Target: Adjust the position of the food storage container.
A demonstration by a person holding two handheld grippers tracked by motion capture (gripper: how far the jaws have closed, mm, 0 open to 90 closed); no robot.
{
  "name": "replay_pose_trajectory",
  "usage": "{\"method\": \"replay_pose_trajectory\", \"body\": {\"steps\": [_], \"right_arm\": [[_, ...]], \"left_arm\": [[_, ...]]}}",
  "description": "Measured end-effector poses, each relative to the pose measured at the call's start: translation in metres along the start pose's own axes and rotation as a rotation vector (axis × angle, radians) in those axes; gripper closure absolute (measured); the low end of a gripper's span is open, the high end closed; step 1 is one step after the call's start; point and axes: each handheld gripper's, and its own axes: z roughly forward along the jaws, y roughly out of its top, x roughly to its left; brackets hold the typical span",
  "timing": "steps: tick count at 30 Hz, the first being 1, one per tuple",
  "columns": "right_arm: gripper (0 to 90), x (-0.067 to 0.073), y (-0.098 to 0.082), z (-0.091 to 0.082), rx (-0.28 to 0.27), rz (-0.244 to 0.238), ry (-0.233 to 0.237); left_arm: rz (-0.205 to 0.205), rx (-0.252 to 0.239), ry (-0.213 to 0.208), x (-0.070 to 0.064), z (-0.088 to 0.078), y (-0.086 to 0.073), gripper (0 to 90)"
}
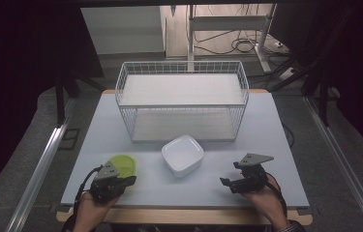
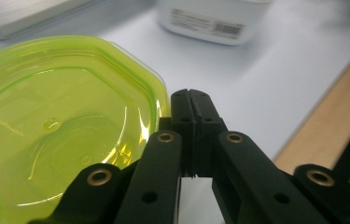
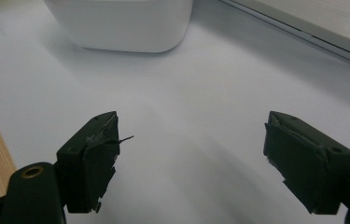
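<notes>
White wire two-shelf basket [image 1: 181,99] stands beyond both tools on the pale grey tabletop [image 1: 266,145]. White square bowl [image 1: 183,154] sits ahead, between them. Translucent lime-green plastic container [image 2: 51,126] lies just left of the left hand-held gripper [image 2: 191,100], whose jaws are pressed together, empty. Right hand-held gripper [image 3: 189,140] gapes wide, empty. Approach step, likely; next: part the left jaws to take the container's rim.

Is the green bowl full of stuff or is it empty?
Empty. In the left gripper view the green bowl is see-through and its bare bottom shows, with nothing lying inside. It sits upright on the table.
</notes>
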Motion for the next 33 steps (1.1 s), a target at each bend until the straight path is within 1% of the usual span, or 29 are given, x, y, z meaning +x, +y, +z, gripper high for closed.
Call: {"method": "replay_pose_trajectory", "body": {"steps": [6, 12, 13, 14, 15, 17, 19, 21, 22, 26, 28, 31, 32, 33], "right_arm": [[18.8, 0.000, 0.000, 0.001, 0.001, -0.001, 0.002], [18.9, 0.000, 0.000, 0.001, 0.003, 0.000, 0.004], [18.9, 0.000, 0.000, 0.001, 0.003, 0.000, 0.004], [18.9, 0.000, -0.001, 0.001, 0.004, 0.001, 0.004], [18.9, 0.000, -0.001, 0.001, 0.004, 0.001, 0.004], [18.9, 0.000, -0.001, 0.002, 0.004, 0.003, 0.003], [18.9, -0.001, -0.001, 0.002, 0.004, 0.003, 0.004], [18.9, -0.001, -0.001, 0.002, 0.003, 0.005, 0.005], [18.9, -0.001, -0.001, 0.002, 0.003, 0.007, 0.005], [20.2, -0.001, -0.001, 0.001, -0.001, 0.027, 0.012], [23.4, 0.000, 0.000, 0.001, 0.003, 0.035, 0.020], [27.1, 0.001, 0.000, 0.001, 0.005, 0.038, 0.030], [28.3, 0.001, 0.001, 0.001, 0.005, 0.040, 0.033], [28.3, 0.001, 0.001, 0.001, 0.005, 0.040, 0.033]], "left_arm": [[-0.022, -0.001, 0.036, 0.019, -0.004, 0.000, 89.8], [-0.040, -0.002, 0.084, 0.040, -0.007, -0.001, 89.9], [-0.040, -0.002, 0.084, 0.040, -0.007, -0.001, 89.9], [-0.048, -0.003, 0.104, 0.047, -0.009, -0.001, 89.9], [-0.048, -0.003, 0.104, 0.047, -0.009, -0.001, 89.9], [-0.064, -0.003, 0.122, 0.057, -0.011, -0.002, 89.9], [-0.073, -0.006, 0.127, 0.060, -0.012, -0.002, 89.9], [-0.078, -0.007, 0.127, 0.061, -0.012, -0.002, 89.8], [-0.070, -0.004, 0.134, 0.058, -0.012, -0.002, 89.8], [-0.055, -0.028, 0.123, 0.048, -0.012, 0.002, 89.6], [-0.048, -0.038, 0.112, 0.041, -0.010, 0.005, 87.9], [-0.028, -0.035, 0.096, 0.033, -0.007, 0.007, 84.6], [-0.024, -0.033, 0.085, 0.031, -0.006, 0.008, 82.6], [-0.024, -0.033, 0.085, 0.031, -0.006, 0.008, 81.2]]}}
